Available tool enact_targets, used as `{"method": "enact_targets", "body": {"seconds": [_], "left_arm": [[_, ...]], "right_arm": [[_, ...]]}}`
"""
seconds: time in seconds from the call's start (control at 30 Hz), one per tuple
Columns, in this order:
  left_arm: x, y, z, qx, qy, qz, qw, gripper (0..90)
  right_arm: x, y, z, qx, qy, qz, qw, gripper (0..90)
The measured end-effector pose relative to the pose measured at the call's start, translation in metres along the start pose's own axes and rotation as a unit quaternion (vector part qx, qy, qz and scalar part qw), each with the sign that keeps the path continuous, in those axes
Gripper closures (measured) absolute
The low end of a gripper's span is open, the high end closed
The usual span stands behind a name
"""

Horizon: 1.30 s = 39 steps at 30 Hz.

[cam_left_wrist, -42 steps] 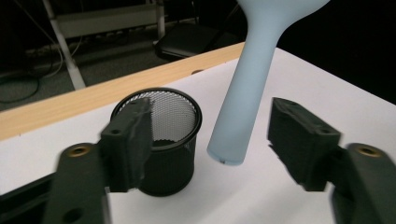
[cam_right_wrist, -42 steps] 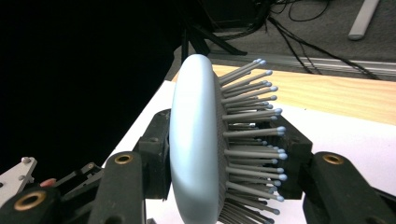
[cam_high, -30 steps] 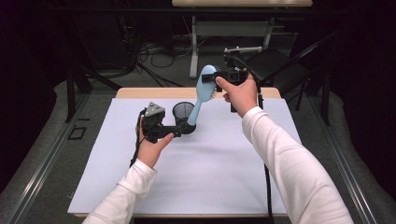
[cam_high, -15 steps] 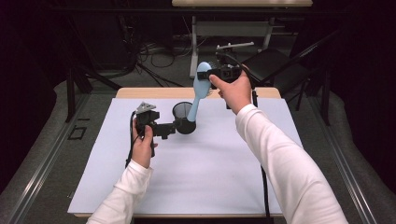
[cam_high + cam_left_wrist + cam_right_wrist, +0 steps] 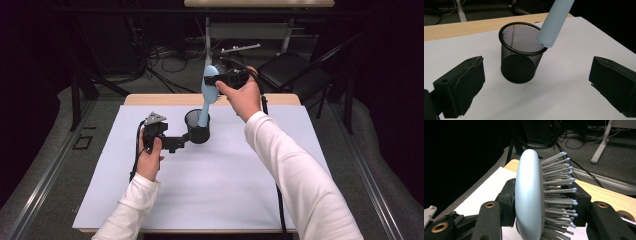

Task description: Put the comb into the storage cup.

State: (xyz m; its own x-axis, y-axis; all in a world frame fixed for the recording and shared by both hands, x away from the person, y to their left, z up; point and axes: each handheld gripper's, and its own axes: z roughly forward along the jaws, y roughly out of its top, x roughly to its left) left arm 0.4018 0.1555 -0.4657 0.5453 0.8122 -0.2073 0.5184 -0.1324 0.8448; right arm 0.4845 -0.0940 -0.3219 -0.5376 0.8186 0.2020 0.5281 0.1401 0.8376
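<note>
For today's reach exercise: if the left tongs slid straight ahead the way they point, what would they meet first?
Most likely the black mesh cup, standing centred ahead of the open left tongs; the blue brush handle hangs higher, at its rim.

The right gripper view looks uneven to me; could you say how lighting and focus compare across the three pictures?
Right gripper view: the pale blue plastic hairbrush is sharp, with a soft sheen; its left side is black. Left gripper view: evenly lit, black wire-mesh cup crisp. High view: bright white table sheet, dark surroundings.

Even overhead light brightens the white bench [image 5: 210,190] while the room beyond it sinks into darkness; soft shadows, no glare, close-up jaws slightly blurred.
</note>
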Motion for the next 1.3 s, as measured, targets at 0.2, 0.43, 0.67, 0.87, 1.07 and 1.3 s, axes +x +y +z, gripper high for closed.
{"method": "enact_targets", "body": {"seconds": [0.2, 0.43, 0.67, 0.87, 1.07, 1.3], "left_arm": [[0.003, 0.0, -0.003, -0.006, 0.003, -0.009, 0.9999, 0.4], [0.002, -0.001, -0.003, -0.007, 0.004, -0.008, 0.9999, 0.4], [0.004, -0.002, -0.003, -0.005, 0.004, -0.01, 0.9999, 0.4], [0.005, -0.002, -0.004, -0.006, 0.004, -0.013, 0.9999, 0.4], [0.005, -0.002, -0.004, -0.007, 0.003, -0.015, 0.9999, 0.4], [0.005, -0.002, -0.004, -0.008, 0.0, -0.017, 0.9998, 0.4]], "right_arm": [[0.0, 0.002, 0.003, -0.004, -0.006, -0.011, 0.9999, 48.8], [0.004, 0.008, 0.005, -0.009, -0.013, -0.027, 0.9995, 48.9], [0.012, 0.009, 0.012, -0.009, -0.019, -0.048, 0.9986, 48.9], [0.018, 0.008, 0.02, -0.007, -0.025, -0.073, 0.997, 48.9], [0.022, 0.005, 0.027, -0.006, -0.028, -0.081, 0.9963, 48.8], [0.023, 0.001, 0.034, -0.001, -0.033, -0.098, 0.9947, 48.8]]}}
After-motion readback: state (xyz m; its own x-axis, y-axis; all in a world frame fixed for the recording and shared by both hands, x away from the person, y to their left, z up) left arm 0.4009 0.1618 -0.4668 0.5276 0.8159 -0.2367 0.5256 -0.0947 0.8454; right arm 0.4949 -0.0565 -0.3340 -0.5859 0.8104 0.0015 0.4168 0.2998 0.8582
